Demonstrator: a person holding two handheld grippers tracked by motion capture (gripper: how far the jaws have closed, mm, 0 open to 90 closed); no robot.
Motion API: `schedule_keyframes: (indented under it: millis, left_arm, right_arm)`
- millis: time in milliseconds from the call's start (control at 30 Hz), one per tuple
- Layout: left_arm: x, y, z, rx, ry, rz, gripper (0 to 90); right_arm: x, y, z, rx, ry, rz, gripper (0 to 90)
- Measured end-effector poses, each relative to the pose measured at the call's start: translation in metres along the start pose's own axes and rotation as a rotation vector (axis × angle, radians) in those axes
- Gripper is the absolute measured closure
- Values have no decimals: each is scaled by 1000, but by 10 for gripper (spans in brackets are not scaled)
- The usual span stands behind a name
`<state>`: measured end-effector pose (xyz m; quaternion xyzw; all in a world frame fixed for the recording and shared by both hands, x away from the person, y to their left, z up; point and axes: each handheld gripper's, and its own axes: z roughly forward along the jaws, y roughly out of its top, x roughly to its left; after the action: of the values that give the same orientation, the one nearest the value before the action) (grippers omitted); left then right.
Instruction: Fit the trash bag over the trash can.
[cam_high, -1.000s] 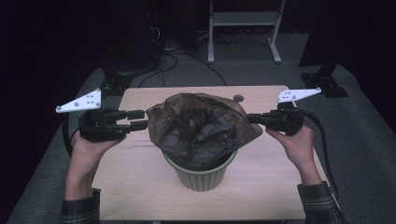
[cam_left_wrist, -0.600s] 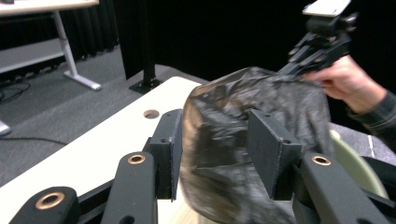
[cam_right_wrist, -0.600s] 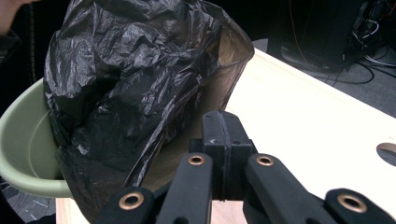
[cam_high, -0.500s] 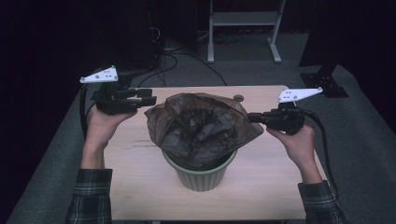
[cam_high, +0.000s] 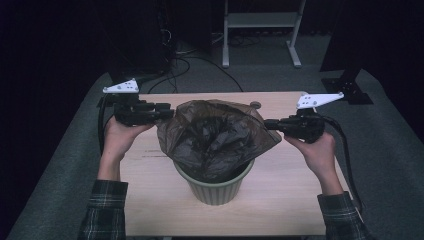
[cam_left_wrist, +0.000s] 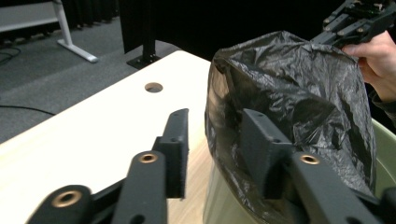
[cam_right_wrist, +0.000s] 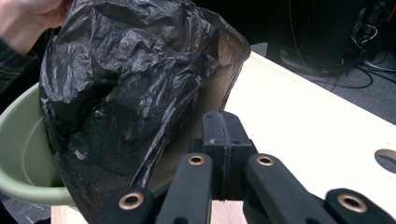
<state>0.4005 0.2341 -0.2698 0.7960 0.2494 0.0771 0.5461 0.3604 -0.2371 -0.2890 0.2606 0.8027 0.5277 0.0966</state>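
Note:
A black trash bag stands crumpled in a green ribbed bin at the middle of the wooden table. My right gripper is shut on the bag's right rim and holds it stretched outward; in the right gripper view its jaws meet on the thin film. My left gripper is at the bag's left rim. Its jaws have just been closing. In the left gripper view the bag's edge runs between the two jaws, which still stand apart.
A small round hole sits in the table's far edge. Beyond the table, on the grey floor, are a white stand frame, loose cables and a black stand base.
My left gripper has moved away from the person and rightward to the bag's left rim, its jaws narrower. The right gripper and the bag's right side have stayed put.

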Motion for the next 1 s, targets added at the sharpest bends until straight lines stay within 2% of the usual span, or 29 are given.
schedule_keyframes:
  millis: [133, 167, 367, 433, 467, 500, 567, 800, 1000]
  left_arm:
    - [2, -4, 0, 4, -8, -10, 725]
    - [3, -5, 1, 11, -9, -11, 744]
    - [3, -9, 4, 26, -25, -8, 829]
    - [3, -9, 5, 33, -33, -5, 853]
    - [3, -9, 5, 35, -37, -2, 875]
    - [2, -9, 5, 37, -42, -3, 898]
    - [1, -9, 6, 50, -48, 2, 899]
    - [6, -10, 3, 37, -8, -1, 899]
    - [17, -17, 10, 57, 42, -11, 899]
  right_arm:
    - [-1, 0, 1, -4, -3, 3, 830]
    - [-2, 1, 2, -9, -6, 11, 776]
    - [-8, 3, 7, -15, -8, 38, 720]
    - [-11, 3, 9, -14, -9, 48, 729]
    - [-12, 3, 11, -15, -4, 53, 762]
    - [-13, 3, 12, -12, 0, 53, 844]
    - [-14, 3, 15, -4, -4, 44, 897]
    - [-21, 3, 20, -17, -28, 55, 900]
    - [-35, 2, 31, -13, -91, 69, 900]
